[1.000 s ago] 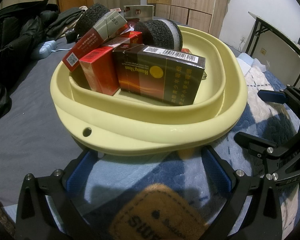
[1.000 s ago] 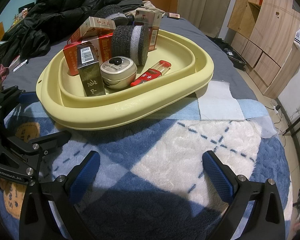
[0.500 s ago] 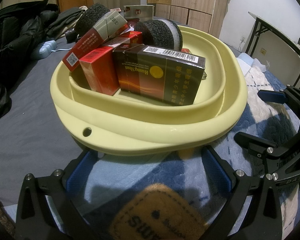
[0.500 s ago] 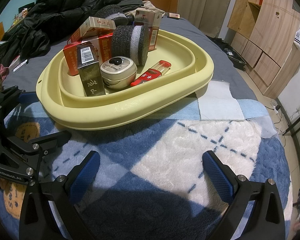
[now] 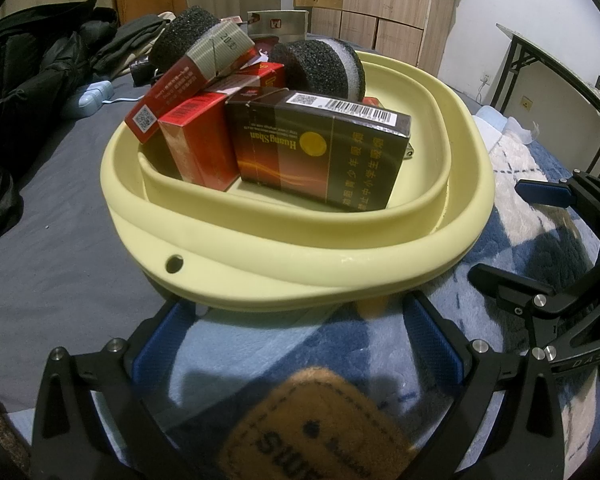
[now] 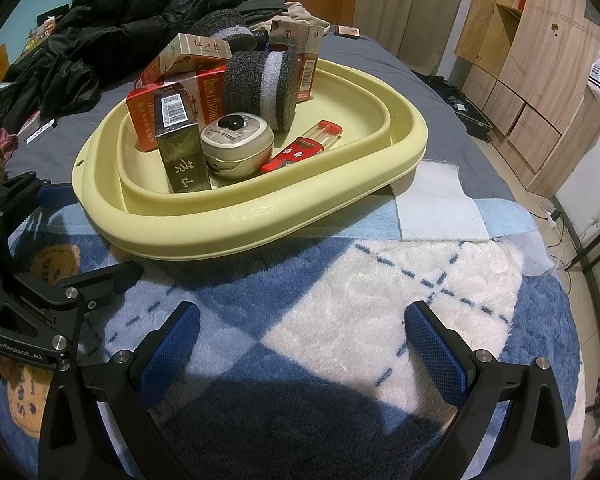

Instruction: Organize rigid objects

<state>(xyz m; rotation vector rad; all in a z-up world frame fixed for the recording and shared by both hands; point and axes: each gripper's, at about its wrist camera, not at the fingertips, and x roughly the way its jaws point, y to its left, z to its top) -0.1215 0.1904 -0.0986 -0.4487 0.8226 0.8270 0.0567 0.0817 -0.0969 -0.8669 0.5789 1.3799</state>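
Both grippers idle, jaws spread wide and holding nothing: left gripper [image 5: 292, 332] sits at the near rim of the yellow basin [image 5: 300, 264], right gripper [image 6: 300, 344] hangs over the blue-and-white blanket [image 6: 380, 300], well short of the basin

Everything rigid looks already inside the basin: dark Huang Shan cigarette box [image 5: 320, 152] upright at the near wall, red cigarette boxes [image 5: 200, 144] stacked behind it, black sponge roll [image 6: 260, 88] toward the back, round Hello Kitty tin [image 6: 236, 144] and red toothpick tube [image 6: 300, 148] on the basin floor

Step reads as a pause between picks, or the sorting near done. If tidying continues, next move likely means reaching over the rim to straighten the leaning boxes

Room: right half of the basin floor is bare, blanket in front of the basin is open. Watch the raised double rim, and the two grippers are close beside each other on the basin's near side
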